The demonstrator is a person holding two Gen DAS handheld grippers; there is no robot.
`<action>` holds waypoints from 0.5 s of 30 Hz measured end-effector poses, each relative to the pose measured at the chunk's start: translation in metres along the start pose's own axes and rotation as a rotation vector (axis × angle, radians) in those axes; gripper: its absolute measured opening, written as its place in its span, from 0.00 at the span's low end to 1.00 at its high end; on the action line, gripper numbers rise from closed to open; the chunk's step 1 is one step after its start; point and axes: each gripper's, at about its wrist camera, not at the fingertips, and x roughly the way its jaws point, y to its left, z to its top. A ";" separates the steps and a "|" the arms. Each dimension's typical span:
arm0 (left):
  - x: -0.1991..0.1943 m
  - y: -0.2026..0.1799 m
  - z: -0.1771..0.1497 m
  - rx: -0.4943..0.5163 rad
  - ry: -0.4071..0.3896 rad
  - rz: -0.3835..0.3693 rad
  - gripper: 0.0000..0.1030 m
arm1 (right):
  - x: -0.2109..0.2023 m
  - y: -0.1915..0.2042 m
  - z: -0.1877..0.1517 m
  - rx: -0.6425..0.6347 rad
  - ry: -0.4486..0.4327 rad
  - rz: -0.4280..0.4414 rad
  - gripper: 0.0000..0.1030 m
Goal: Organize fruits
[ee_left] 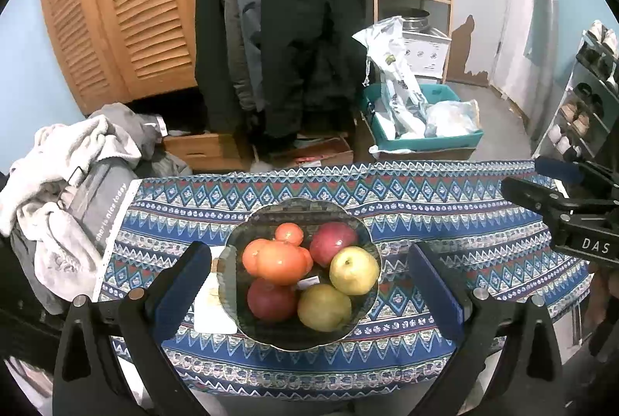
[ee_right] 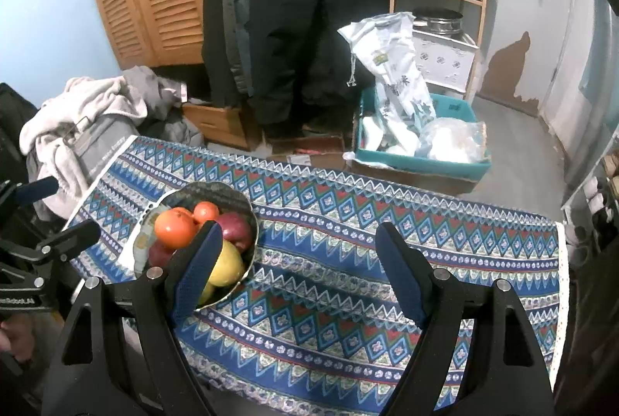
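Fruit fills a glass bowl near the left end of a patterned tablecloth; the left gripper, jaws released, frames the bowl, while the right gripper hangs wide and empty over bare cloth.

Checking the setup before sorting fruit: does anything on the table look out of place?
Nothing stands out. All the fruit sits inside the bowl on the patterned cloth; none has spilled. A white card lies tucked beside the bowl.
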 end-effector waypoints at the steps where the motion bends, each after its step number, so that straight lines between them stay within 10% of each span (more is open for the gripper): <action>1: 0.000 0.000 0.000 -0.001 0.000 0.001 0.99 | 0.000 0.000 0.000 -0.001 -0.001 0.000 0.78; 15: -0.001 0.003 -0.002 -0.005 0.015 0.006 0.99 | -0.003 0.000 0.002 -0.002 -0.005 -0.005 0.78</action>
